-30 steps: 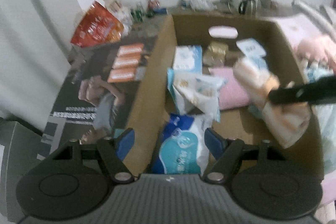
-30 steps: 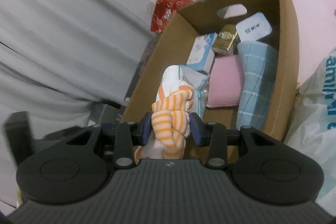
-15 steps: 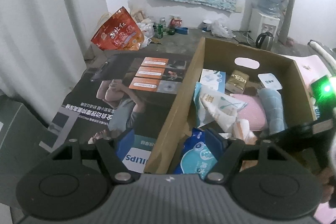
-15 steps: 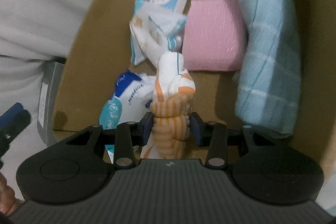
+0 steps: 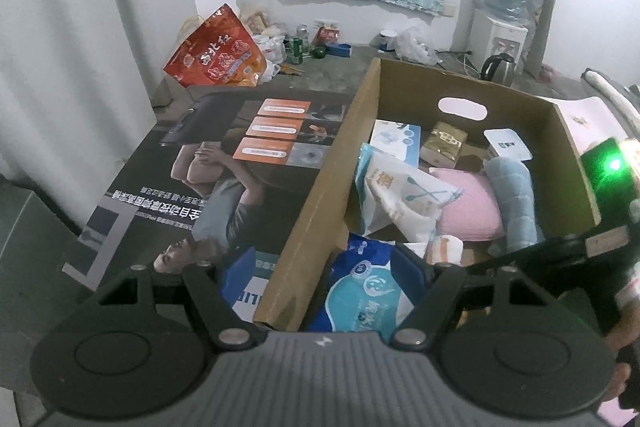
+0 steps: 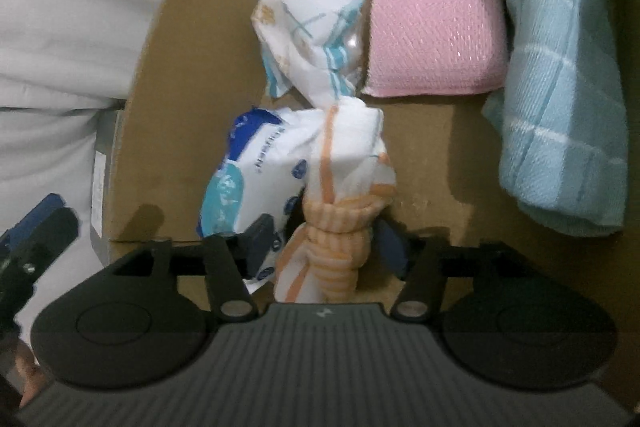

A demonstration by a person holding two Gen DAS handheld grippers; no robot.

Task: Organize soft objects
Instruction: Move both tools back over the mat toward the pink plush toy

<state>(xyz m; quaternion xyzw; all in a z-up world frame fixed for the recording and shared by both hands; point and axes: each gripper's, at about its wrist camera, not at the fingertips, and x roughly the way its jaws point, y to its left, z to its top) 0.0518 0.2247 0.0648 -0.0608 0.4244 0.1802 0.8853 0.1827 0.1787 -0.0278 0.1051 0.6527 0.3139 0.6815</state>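
in the cardboard box, near end: orange-striped cloth bundle just landing
right gripper jaws opening, bundle loose between them; left gripper spread, empty. pink towel and blue towel already packed, looks nearly done.

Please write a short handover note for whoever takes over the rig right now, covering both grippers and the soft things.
Right gripper: jaws opening, pads just off the orange-and-white striped knotted cloth, which lies between them, low inside the brown cardboard box.
Left gripper: open, empty, straddling the box's near left corner.
Already in the box: pink folded towel, light blue checked towel, blue-and-white wipes pack, white crinkled packet.
Done: striped cloth brought into the box.
Left: finish the release, withdraw the right gripper, then look for further soft things outside the box.
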